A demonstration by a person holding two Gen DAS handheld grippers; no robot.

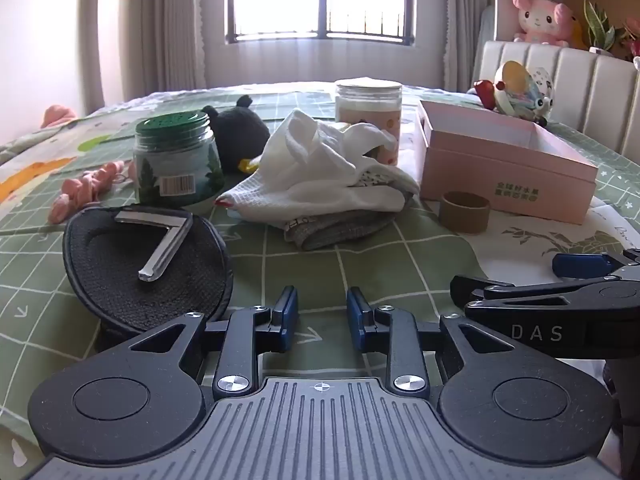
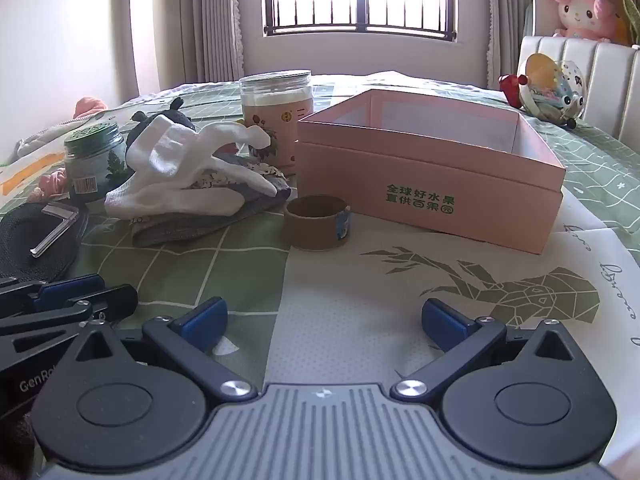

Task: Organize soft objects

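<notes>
A heap of white socks [image 1: 320,168] [image 2: 180,184] lies on a grey cloth [image 1: 340,228] [image 2: 192,224] in the middle of the green bedspread. A dark plush toy [image 1: 240,132] [image 2: 168,120] sits behind it. A pink scrunchie-like soft item [image 1: 86,188] lies at the left. An open, empty pink box [image 1: 504,168] [image 2: 432,184] stands to the right. My left gripper [image 1: 322,312] is open and empty, short of the heap. My right gripper [image 2: 324,320] is wide open and empty, in front of the box; it also shows in the left wrist view [image 1: 560,280].
A green-lidded jar [image 1: 176,160] [image 2: 94,160] and a clear jar [image 1: 368,112] [image 2: 276,116] stand by the heap. A cardboard tape ring [image 1: 464,212] [image 2: 318,222] lies before the box. A black pad with a metal angle piece [image 1: 148,264] lies left. A toy [image 2: 552,88] sits by the headboard.
</notes>
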